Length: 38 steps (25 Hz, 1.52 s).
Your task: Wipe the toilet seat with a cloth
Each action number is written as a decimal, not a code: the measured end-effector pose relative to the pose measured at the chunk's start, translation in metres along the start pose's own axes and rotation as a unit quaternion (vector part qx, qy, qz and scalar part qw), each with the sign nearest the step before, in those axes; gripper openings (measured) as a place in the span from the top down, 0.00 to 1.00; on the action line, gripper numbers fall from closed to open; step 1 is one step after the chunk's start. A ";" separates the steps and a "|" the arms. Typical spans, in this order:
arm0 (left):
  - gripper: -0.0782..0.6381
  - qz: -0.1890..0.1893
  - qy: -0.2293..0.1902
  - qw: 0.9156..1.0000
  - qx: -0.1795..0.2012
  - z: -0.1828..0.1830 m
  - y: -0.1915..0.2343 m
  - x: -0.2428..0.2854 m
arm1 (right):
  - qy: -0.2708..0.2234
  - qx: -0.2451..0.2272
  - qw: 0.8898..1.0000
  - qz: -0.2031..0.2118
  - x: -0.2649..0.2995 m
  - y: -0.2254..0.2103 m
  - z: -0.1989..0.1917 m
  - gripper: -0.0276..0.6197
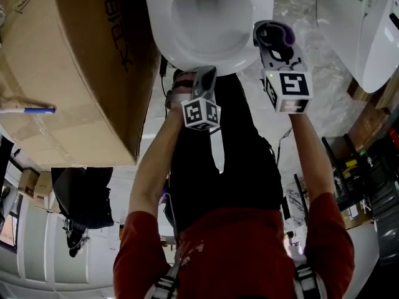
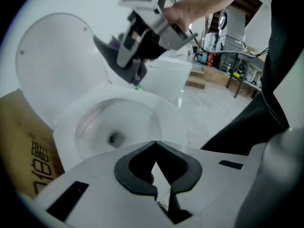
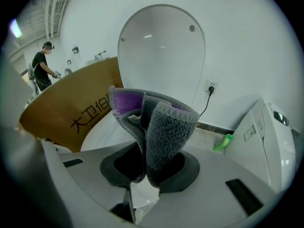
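While the right gripper [image 1: 272, 42] hangs over the right-hand side of the toilet [image 1: 167, 50], its jaws are pinched on a grey cloth [image 3: 164, 132] with a purple inner face. The cloth is bunched and folded, so a thick wad stands up past the jaw tips. It is clear of the porcelain, and no wiping contact is visible. The left gripper [image 1: 204, 78] sits at the near edge of the bowl with its jaws pressed together and nothing between them. The lid [image 2: 57, 65] stands raised. Whether the white ring [image 2: 159, 109] round the bowl is the lowered seat or the bare rim cannot be settled from these views. A cardboard box [image 1: 62, 73] stands close beside the toilet on the person's left.

Handling assessment:
- **Cloth:** It appears light, soft, deep-piled and limp. It should drape and conform to the curved ring, but it may fold on itself or drag out of the pinch under friction.
- **Hold:** The present hold, across the gathered folds, is judged sound. Several layers lie in the pinch, with the free wad ahead as the working face. That wad should lead, so that the hard jaw tips do not meet the glazed finish.
- **Ring:** It looks rigid, smooth and glossy. The cloth should glide easily, so moderate downward pressure is likely needed.
- **Risk noted:** A loose flap could dip into the bowl.
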<state>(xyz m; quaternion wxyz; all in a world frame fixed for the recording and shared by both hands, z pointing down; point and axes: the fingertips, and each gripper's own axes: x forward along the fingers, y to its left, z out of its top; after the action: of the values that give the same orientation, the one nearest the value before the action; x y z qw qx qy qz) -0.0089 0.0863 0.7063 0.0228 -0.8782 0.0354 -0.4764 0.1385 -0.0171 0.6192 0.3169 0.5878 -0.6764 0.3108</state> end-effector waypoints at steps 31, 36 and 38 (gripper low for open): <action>0.87 0.248 -0.260 0.903 -0.234 0.076 0.150 -0.127 | 0.182 -0.606 0.771 -0.069 0.132 -0.075 0.003 0.83; 0.87 0.249 -0.260 0.903 -0.235 0.073 0.148 -0.129 | 0.197 -0.600 0.775 -0.037 0.101 -0.056 -0.051 0.83; 0.87 0.249 -0.258 0.904 -0.233 0.070 0.147 -0.130 | 0.201 -0.590 0.781 -0.027 0.090 -0.048 -0.068 0.83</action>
<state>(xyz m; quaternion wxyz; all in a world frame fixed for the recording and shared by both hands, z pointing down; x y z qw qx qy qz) -0.0267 -0.0488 0.5488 -0.0567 -0.9133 0.3558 -0.1898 0.1804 -0.0224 0.7339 0.7391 0.2282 -0.6320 -0.0470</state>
